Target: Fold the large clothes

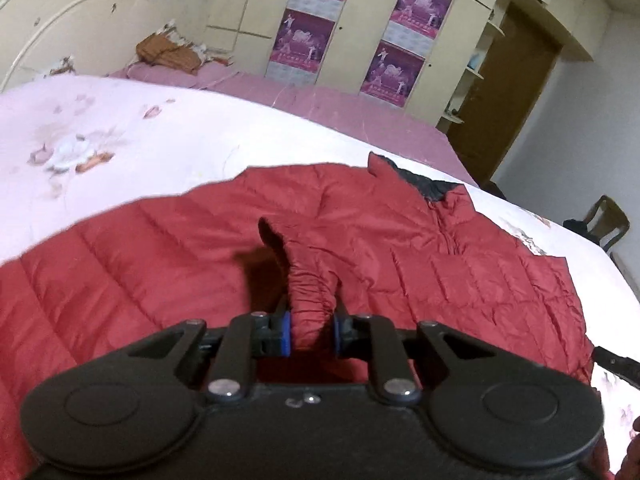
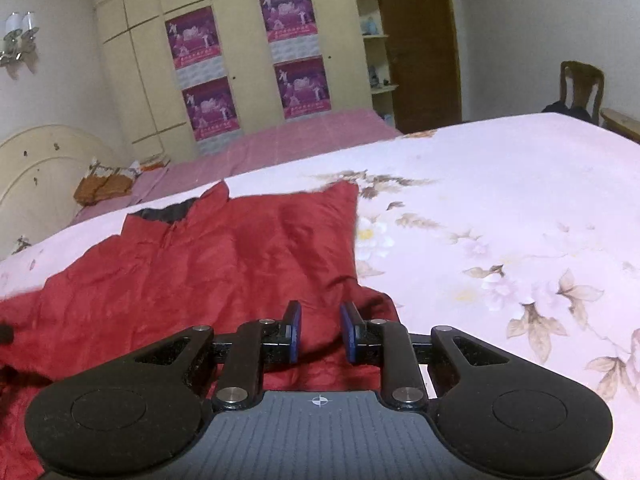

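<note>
A red quilted down jacket (image 1: 168,248) lies spread on the floral bedspread (image 1: 120,128), its dark collar (image 1: 424,182) at the far end. My left gripper (image 1: 313,330) is shut on the gathered elastic sleeve cuff (image 1: 310,292) and holds it raised over the jacket body. In the right wrist view the jacket (image 2: 192,264) lies left of centre on the bedspread (image 2: 500,220). My right gripper (image 2: 320,330) is open and empty, just above the jacket's near right edge.
A second bed with a pink sheet (image 1: 328,108) and a brown garment (image 1: 168,54) lies beyond. A cream wardrobe with posters (image 2: 224,80), a wooden door (image 2: 420,40) and a chair (image 2: 580,88) stand at the back.
</note>
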`<state>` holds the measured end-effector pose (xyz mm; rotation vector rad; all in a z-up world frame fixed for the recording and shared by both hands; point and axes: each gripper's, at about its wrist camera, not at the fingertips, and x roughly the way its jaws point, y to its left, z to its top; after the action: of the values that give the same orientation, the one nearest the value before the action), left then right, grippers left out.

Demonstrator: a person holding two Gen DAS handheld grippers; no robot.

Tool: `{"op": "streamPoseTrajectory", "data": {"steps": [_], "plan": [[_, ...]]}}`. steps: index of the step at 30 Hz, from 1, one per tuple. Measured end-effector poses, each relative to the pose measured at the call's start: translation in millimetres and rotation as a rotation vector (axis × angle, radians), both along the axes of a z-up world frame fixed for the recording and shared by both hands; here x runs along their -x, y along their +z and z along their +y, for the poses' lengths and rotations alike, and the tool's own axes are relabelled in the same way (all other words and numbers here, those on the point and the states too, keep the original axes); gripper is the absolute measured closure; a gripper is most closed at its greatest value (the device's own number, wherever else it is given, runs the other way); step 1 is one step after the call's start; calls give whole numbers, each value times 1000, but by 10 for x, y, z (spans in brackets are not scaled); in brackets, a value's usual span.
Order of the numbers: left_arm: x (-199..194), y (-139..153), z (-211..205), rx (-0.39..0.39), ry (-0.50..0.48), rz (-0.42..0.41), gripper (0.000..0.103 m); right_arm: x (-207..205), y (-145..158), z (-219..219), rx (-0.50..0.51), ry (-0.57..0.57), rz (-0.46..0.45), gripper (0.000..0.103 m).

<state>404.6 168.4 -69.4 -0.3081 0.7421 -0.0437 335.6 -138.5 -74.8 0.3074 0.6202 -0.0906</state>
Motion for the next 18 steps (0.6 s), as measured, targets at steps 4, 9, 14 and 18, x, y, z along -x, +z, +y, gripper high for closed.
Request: {"op": "streamPoseTrajectory", "data": {"steps": [4, 9, 14, 18], "plan": [[-34, -60, -111, 13, -39, 21, 85, -52, 3, -2, 28, 23, 4, 81], [-84, -106, -218, 8, -45, 20, 85, -306, 10, 7, 68, 59, -9, 81], [-90, -184, -224, 4, -55, 57, 85, -604, -224, -21, 139, 83, 82, 81], [-76, -207, -241, -10, -68, 64, 84, -698, -396, -137, 131, 67, 167, 81]]}}
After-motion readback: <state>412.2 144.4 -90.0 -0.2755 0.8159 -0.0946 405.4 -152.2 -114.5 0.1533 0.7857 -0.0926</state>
